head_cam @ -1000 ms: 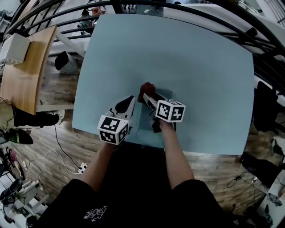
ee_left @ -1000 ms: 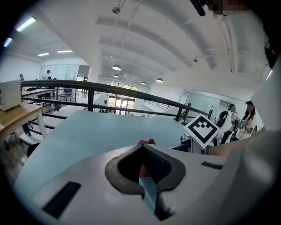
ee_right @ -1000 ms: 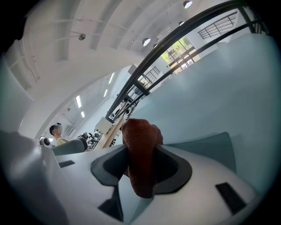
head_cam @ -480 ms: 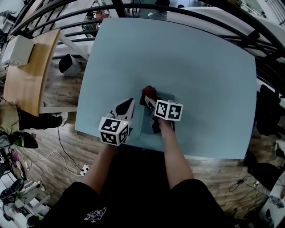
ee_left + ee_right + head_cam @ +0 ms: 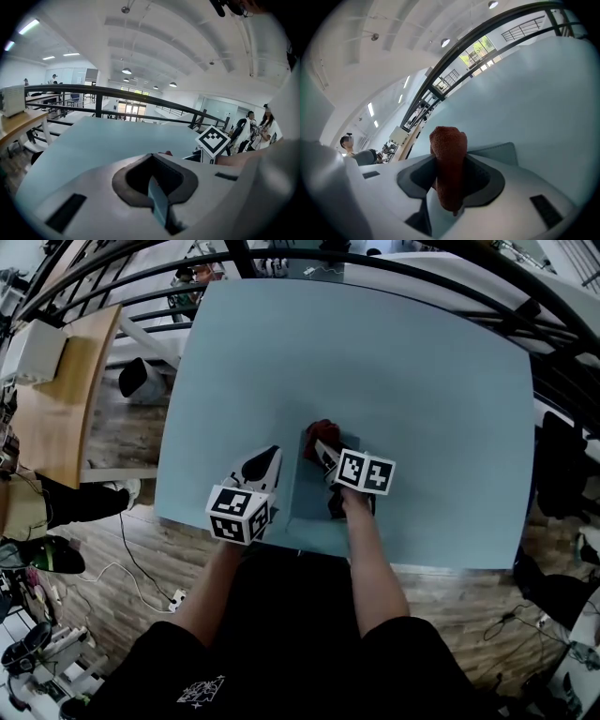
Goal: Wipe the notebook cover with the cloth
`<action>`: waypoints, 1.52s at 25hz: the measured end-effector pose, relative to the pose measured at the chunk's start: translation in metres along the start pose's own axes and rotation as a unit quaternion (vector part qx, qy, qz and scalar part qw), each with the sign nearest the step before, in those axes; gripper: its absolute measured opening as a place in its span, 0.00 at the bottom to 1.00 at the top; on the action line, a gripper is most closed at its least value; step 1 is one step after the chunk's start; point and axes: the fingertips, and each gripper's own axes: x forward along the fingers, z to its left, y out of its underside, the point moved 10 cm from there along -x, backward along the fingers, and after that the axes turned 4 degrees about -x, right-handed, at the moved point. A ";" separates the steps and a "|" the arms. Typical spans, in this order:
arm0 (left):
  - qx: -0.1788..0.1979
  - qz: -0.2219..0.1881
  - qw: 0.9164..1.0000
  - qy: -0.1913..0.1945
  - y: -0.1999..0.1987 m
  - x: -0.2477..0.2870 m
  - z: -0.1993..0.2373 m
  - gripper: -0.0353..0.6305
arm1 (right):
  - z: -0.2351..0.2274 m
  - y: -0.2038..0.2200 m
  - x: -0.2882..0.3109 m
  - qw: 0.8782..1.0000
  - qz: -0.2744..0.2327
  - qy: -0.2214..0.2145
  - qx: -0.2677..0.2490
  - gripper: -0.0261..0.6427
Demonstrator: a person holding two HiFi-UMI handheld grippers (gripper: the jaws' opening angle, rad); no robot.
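Cloth (image 5: 448,154) clamped in R gripper (image 5: 322,448) jaws on notebook (image 5: 311,512); L gripper (image 5: 269,457) jaws pinch edge.

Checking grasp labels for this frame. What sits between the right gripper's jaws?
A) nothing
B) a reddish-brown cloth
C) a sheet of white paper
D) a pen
B: in the right gripper view, the right gripper has its jaws closed on the reddish-brown cloth, which bunches up and sticks out past them.
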 end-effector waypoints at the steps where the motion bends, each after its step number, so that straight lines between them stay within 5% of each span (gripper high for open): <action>1: 0.000 0.000 1.000 0.002 0.000 0.001 -0.001 0.06 | -0.003 0.000 -0.003 1.000 -0.002 0.003 0.002 0.28; 27: -0.003 0.069 0.996 0.050 0.013 0.050 -0.025 0.06 | -0.052 0.001 -0.058 0.997 -0.043 0.053 0.043 0.28; 38: 0.002 0.094 0.993 0.071 0.014 0.069 -0.024 0.06 | -0.037 -0.010 -0.070 0.995 -0.077 0.001 0.057 0.28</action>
